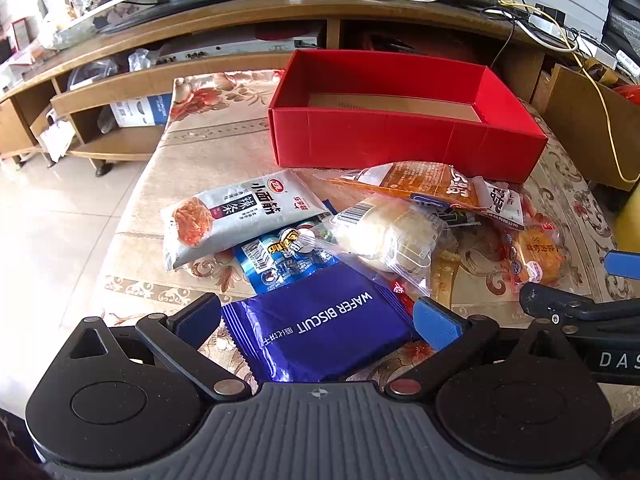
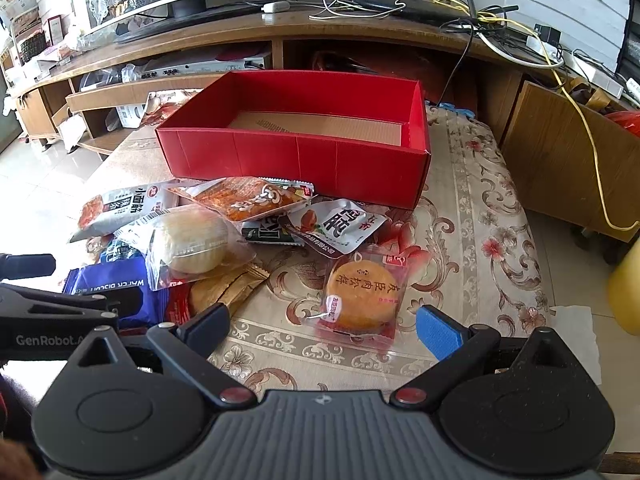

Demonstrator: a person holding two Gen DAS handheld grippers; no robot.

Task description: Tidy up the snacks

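An empty red box (image 1: 400,144) (image 2: 296,156) stands at the far side of a low cloth-covered table (image 1: 208,136) (image 2: 472,216). A heap of snack packets lies in front of it. My left gripper (image 1: 318,320) is open, its fingers on either side of a blue wafer biscuit packet (image 1: 320,320) (image 2: 108,284). My right gripper (image 2: 322,326) is open just short of a clear-wrapped orange cake (image 2: 362,298) (image 1: 538,256). A grey spicy-strip bag (image 1: 236,212) (image 2: 120,208), a wrapped pale bun (image 1: 384,232) (image 2: 188,244) and an orange packet (image 1: 416,184) (image 2: 248,196) lie in the heap.
A wooden TV stand (image 1: 240,20) (image 2: 360,28) with cables and a television runs behind the table. A wooden cabinet (image 2: 560,152) stands at the right. A yellow object (image 2: 626,292) sits at the right edge. Tiled floor (image 1: 52,208) lies to the left.
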